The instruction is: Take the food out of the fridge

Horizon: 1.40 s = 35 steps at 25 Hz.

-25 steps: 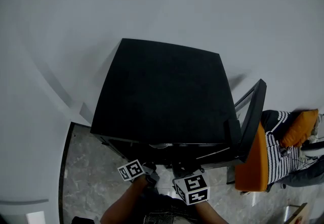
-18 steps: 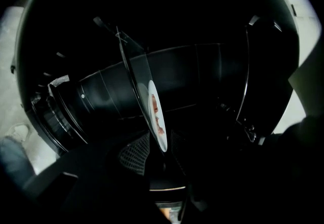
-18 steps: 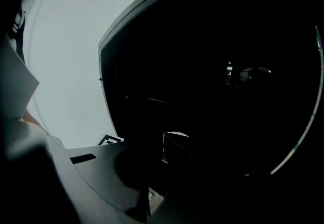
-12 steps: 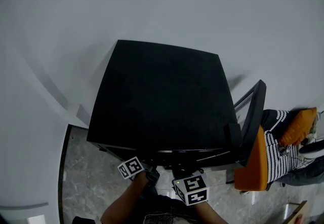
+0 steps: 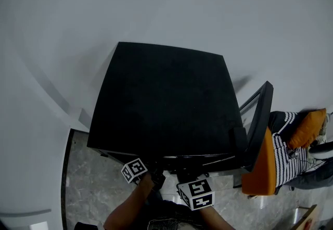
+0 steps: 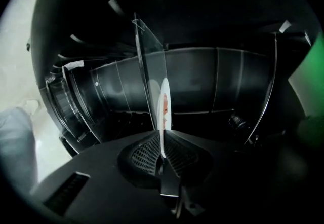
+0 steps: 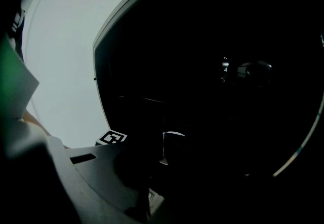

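Observation:
The black fridge (image 5: 166, 104) stands below me with its door (image 5: 258, 125) swung open to the right. Both grippers reach into its front opening. My left gripper (image 6: 162, 139) is rolled on its side. Its jaws have just been closing and now pinch the rim of a thin white plate (image 6: 164, 101), seen edge-on with a red spot on it, beside a glass shelf (image 6: 149, 66). My right gripper (image 5: 187, 177) points into the dark interior. Its jaws are lost in shadow, with only a pale shape (image 7: 172, 139) ahead of them.
A dial with numbers (image 7: 225, 71) sits on the fridge's inner wall. A seated person in a striped top (image 5: 283, 153) and an orange seat (image 5: 260, 169) are just right of the open door. Grey marble floor (image 5: 88, 182) lies to the left.
The left gripper's marker cube has rolled a little and edged toward the fridge opening. The right gripper's cube stays where it was.

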Each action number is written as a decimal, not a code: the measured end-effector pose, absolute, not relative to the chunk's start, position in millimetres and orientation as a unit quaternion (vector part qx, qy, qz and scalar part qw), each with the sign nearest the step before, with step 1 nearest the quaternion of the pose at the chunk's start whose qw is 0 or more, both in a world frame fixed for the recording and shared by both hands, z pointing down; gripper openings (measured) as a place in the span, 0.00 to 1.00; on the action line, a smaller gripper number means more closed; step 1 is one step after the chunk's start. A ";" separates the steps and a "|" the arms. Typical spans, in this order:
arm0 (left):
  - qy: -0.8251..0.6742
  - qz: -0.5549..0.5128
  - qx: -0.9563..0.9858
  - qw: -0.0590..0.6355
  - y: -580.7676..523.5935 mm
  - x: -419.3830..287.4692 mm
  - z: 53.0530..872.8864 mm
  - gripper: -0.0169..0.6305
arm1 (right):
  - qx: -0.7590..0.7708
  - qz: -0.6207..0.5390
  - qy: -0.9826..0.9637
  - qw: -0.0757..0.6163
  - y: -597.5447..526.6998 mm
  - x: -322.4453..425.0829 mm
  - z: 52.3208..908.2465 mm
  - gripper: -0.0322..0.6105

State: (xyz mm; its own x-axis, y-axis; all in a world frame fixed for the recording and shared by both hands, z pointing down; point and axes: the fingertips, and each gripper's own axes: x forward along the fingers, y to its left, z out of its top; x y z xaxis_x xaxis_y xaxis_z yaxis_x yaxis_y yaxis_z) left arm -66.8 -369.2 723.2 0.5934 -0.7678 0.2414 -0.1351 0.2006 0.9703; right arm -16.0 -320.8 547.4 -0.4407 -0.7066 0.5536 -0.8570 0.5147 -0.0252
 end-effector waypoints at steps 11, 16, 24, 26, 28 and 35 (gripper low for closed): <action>-0.380 -0.265 0.584 0.666 -360.2 -66.9 708.9 0.06 | 0.469 0.159 -0.837 0.234 -311.6 -8.4 543.6 0.08; -0.382 -0.275 0.591 0.656 -348.4 -66.7 692.9 0.06 | 0.464 0.166 -0.840 0.229 -298.8 -5.4 542.5 0.08; -0.391 -0.299 0.592 0.638 -323.6 -68.2 662.7 0.06 | 0.452 0.161 -0.851 0.211 -278.4 -3.6 532.2 0.08; -0.394 -0.303 0.593 0.633 -317.9 -69.0 656.4 0.06 | 0.449 0.162 -0.854 0.207 -273.0 -3.6 529.5 0.08; -0.397 -0.307 0.593 0.630 -311.5 -69.7 651.2 0.06 | 0.446 0.164 -0.857 0.200 -267.6 -4.4 525.8 0.08; -0.403 -0.324 0.595 0.616 -290.4 -70.1 629.3 0.06 | 0.439 0.167 -0.863 0.188 -250.0 -0.7 519.1 0.08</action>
State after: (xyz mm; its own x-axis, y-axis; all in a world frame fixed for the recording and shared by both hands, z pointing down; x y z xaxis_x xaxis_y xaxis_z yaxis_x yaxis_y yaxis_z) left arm -70.1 -290.4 629.3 0.4663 -0.8776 0.1112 -0.0804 0.0831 0.9933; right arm -0.7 -250.0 519.1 -0.5440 -0.6949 0.4703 -0.8201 0.5588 -0.1230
